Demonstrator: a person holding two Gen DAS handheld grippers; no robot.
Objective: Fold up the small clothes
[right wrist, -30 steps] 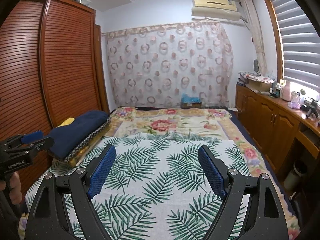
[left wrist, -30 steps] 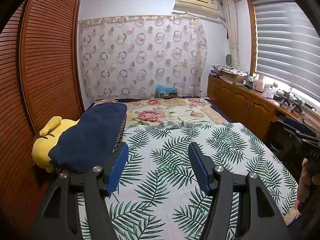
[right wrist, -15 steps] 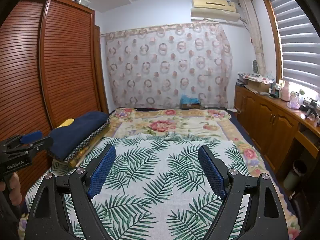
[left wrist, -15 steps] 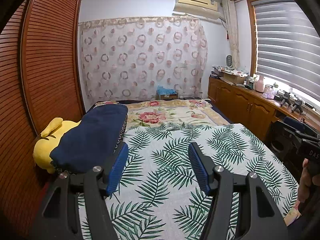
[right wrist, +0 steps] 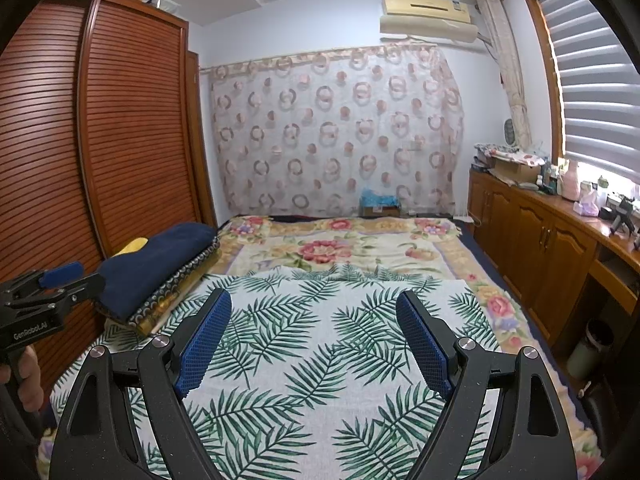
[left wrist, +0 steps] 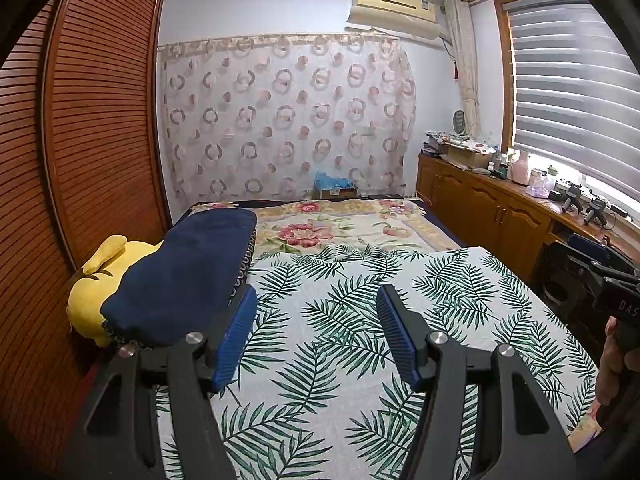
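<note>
A palm-leaf cloth (left wrist: 352,320) lies spread flat on the bed; it also shows in the right wrist view (right wrist: 320,344). I see no small garment in either view. My left gripper (left wrist: 316,308) is open and empty, held above the cloth's left part. My right gripper (right wrist: 314,312) is open and empty above the cloth's near middle. The left gripper also shows at the left edge of the right wrist view (right wrist: 48,292); the right one shows at the right edge of the left wrist view (left wrist: 616,296).
A folded navy blanket (left wrist: 180,276) lies on a yellow plush toy (left wrist: 86,296) by the slatted wardrobe (left wrist: 92,140). A floral bedspread (left wrist: 340,224) covers the far bed. Wooden cabinets (left wrist: 492,216) with clutter line the right wall. A curtain (left wrist: 288,120) hangs behind.
Both grippers have tilted up very slightly; the view shifts a little. Nothing was taken hold of or let go.
</note>
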